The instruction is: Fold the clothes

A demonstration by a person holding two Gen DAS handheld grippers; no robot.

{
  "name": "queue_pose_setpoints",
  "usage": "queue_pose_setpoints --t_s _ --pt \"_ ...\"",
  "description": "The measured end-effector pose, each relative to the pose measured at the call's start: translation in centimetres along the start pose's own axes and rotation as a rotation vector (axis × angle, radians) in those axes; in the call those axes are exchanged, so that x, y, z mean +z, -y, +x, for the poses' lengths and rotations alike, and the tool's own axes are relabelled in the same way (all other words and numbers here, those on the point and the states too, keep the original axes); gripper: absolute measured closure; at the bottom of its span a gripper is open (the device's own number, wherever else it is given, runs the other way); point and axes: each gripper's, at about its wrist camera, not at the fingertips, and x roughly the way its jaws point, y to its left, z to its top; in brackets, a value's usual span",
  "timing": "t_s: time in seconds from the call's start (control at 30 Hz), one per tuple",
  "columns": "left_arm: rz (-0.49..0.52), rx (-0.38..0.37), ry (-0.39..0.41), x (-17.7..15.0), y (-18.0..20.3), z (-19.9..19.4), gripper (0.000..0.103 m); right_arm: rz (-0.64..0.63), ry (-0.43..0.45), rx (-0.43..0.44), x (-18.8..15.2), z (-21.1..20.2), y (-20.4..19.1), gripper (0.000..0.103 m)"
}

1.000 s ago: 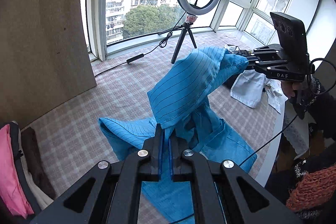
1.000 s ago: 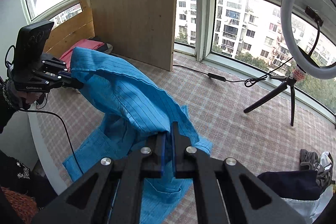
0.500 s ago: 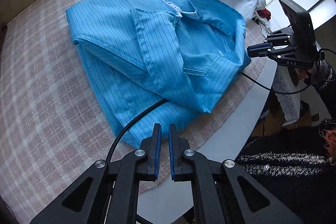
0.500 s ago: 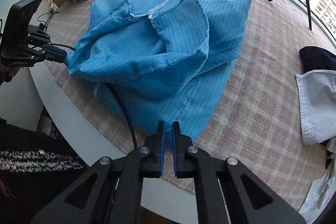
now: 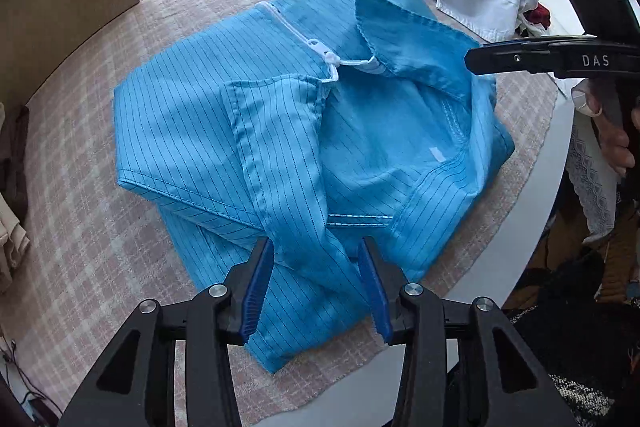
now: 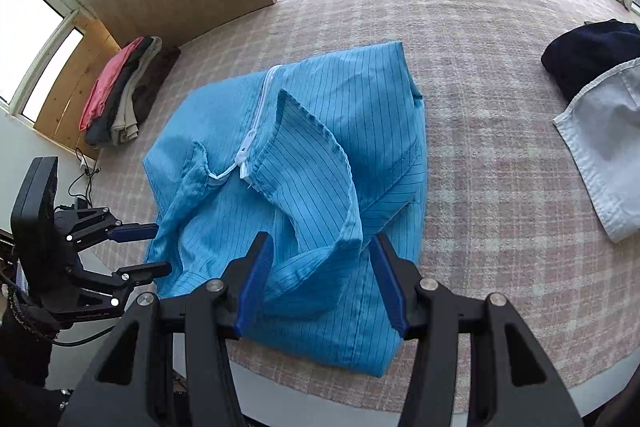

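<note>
Pinstriped blue garment (image 5: 280,131) (white zip) lies rumpled — on checked cloth (image 5: 80,235)

Black left gripper (image 5: 316,283) with blue pads, silver screws.

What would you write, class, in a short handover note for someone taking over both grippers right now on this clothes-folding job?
Left gripper: jaws opening, blue jacket fabric between the pads, not pinched.
Right gripper: jaws opening over a raised fold, not gripping.
Jacket lies bunched on the checked cloth, zipper up, collar loose.
Done: jacket laid down.
Left: flatten and fold it; the white garment and dark garment wait unfolded.
</note>
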Motion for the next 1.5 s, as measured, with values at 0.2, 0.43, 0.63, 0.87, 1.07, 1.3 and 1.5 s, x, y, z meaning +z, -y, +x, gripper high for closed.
queue_pose_setpoints --t_s 0.2,0.43,0.63,0.87,1.07,1.3,1.5 --pt "-0.013 -0.027 0.041 -0.8 -1.1 -2.4 0.100 0.012 -0.003 0.151 -1.3 -1.3 -0.9 0.100" --pt "0.026 -0.028 -0.006 -4.0 -1.6 -1.9 0.099 -0.039 -0.094 0.145 -5.4 0.1 -2.0 0.100" --pt "0.080 -0.076 -0.049 -4.0 -0.9 -2.6 0.089 -0.035 -0.157 0.172 -5.1 -0.4 -0.3 0.093" --pt "0.150 -0.013 0.063 0.8 2.2 -8.8 0.087 -0.089 0.119 0.143 -0.7 -7.7 5.9 0.098" --pt "0.148 -0.062 0.147 9.4 7.8 -4.6 0.087 -0.127 0.037 0.174 5.8 0.4 9.6 0.099" --pt "0.056 -0.101 0.115 11.1 8.7 1.5 0.087 -0.191 -0.056 0.411 9.7 7.1 9.3 0.099" --pt "0.035 -0.159 0.037 9.8 10.2 5.1 0.087 -0.144 -0.018 0.282 13.6 8.5 12.3 0.103"
